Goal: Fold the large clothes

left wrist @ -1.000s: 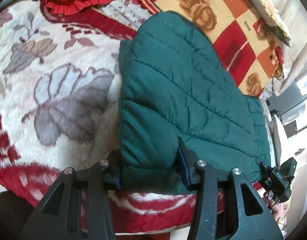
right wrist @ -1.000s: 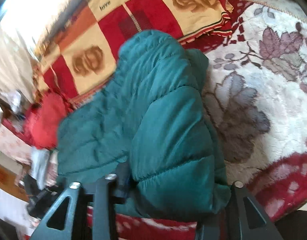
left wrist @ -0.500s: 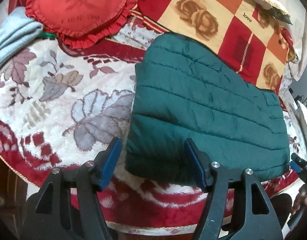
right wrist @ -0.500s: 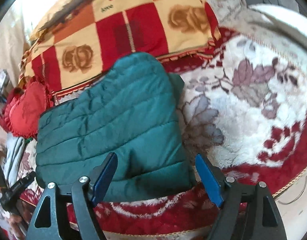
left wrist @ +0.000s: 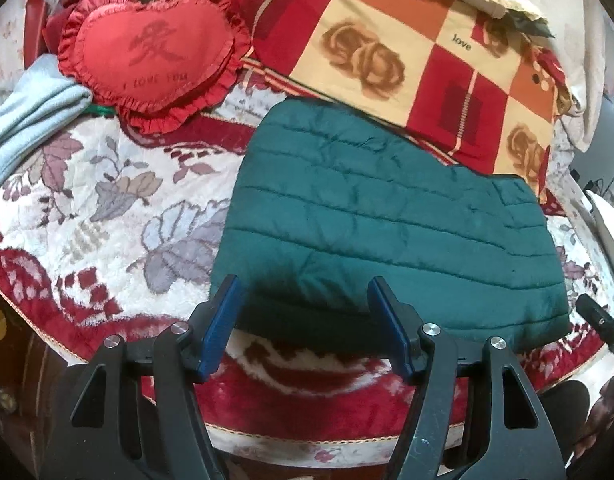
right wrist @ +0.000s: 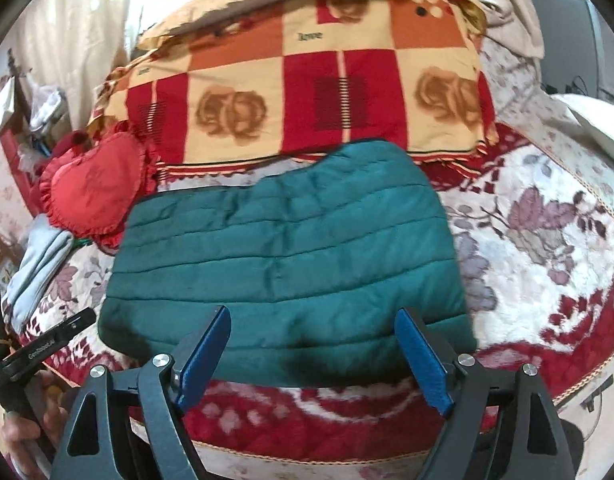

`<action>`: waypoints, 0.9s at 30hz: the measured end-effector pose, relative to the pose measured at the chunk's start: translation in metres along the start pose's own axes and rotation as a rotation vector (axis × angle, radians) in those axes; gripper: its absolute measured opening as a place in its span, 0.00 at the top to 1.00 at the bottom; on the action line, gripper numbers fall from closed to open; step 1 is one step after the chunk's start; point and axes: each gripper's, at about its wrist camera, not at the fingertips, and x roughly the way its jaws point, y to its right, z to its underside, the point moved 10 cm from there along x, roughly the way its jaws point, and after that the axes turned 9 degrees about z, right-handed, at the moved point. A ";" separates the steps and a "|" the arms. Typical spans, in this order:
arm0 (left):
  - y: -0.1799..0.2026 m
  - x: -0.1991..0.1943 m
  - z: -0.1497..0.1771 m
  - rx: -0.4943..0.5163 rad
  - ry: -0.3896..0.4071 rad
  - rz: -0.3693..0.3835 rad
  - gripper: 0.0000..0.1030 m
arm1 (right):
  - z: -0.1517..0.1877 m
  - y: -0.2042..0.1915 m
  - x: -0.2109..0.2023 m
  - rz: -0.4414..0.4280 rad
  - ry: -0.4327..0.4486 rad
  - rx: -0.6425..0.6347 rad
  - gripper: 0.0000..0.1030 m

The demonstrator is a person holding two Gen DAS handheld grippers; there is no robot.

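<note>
On top of the floral cream-and-red plush blanket [left wrist: 87, 216] lies the folded dark-green quilted puffer jacket [left wrist: 379, 224], flat, roughly rectangular w/ one far corner stepped higher. Jacket's near edge runs just short of the blanket's red border band, close to bed front. Its far edge touches or slightly overlaps the red/orange/cream checked quilt w/ rose print [left wrist: 387, 52]; can't tell which.

Left gripper [left wrist: 307, 320]: blue-padded jaws stand apart, nothing pinched. Jaws have just been opening; jacket's near-left corner sits beyond and between the pads but pads don't press it. Right gripper [right wrist: 313, 354]: jaws wide apart too, just been opening, hanging over jacket's near-right edge w/o contact. Both tools clear of the fabric.

Free room: left of jacket in left wrist view, a broad strip of bare blanket up to the red heart-shaped frilled cushion [left wrist: 151, 60] and pale-blue folded garment [left wrist: 31, 112] at far left. Cushion's frill is near jacket's far-left corner in right wrist view, apart by a narrow gap in left wrist view. Right of jacket in right wrist view, wide open blanket out to bed edge. Front strip btw jacket and bed edge is narrow. Person's hand [right wrist: 23, 436] shows at lower left of right wrist view, holding the other tool's handle.
</note>
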 end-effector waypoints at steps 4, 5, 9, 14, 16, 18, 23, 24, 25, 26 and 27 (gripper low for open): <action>0.012 -0.004 0.002 0.020 0.014 0.004 0.36 | 0.004 -0.018 -0.003 0.013 0.022 -0.045 0.14; 0.015 -0.004 0.003 0.027 0.017 0.003 0.36 | 0.005 -0.020 -0.004 0.018 0.025 -0.054 0.13; 0.022 -0.005 0.005 0.044 0.027 -0.009 0.36 | 0.011 -0.026 -0.003 0.024 0.015 -0.061 0.13; 0.028 -0.004 0.006 0.061 0.033 -0.014 0.36 | 0.010 -0.029 -0.005 0.050 0.029 -0.076 0.13; 0.030 -0.004 0.008 0.069 0.034 -0.018 0.36 | 0.010 -0.031 -0.007 0.057 0.032 -0.081 0.13; 0.032 -0.003 0.009 0.076 0.036 -0.023 0.36 | 0.009 -0.033 -0.007 0.062 0.030 -0.088 0.13; 0.032 -0.002 0.010 0.080 0.037 -0.027 0.36 | 0.008 -0.037 -0.007 0.083 0.037 -0.107 0.13; 0.032 -0.002 0.010 0.080 0.037 -0.028 0.36 | 0.008 -0.038 -0.007 0.085 0.038 -0.109 0.13; 0.032 -0.002 0.011 0.080 0.036 -0.028 0.36 | 0.008 -0.039 -0.007 0.087 0.038 -0.110 0.13; 0.031 -0.002 0.011 0.080 0.035 -0.029 0.36 | 0.008 -0.040 -0.007 0.088 0.039 -0.111 0.13; 0.031 -0.002 0.012 0.079 0.035 -0.028 0.36 | 0.008 -0.040 -0.007 0.087 0.039 -0.111 0.13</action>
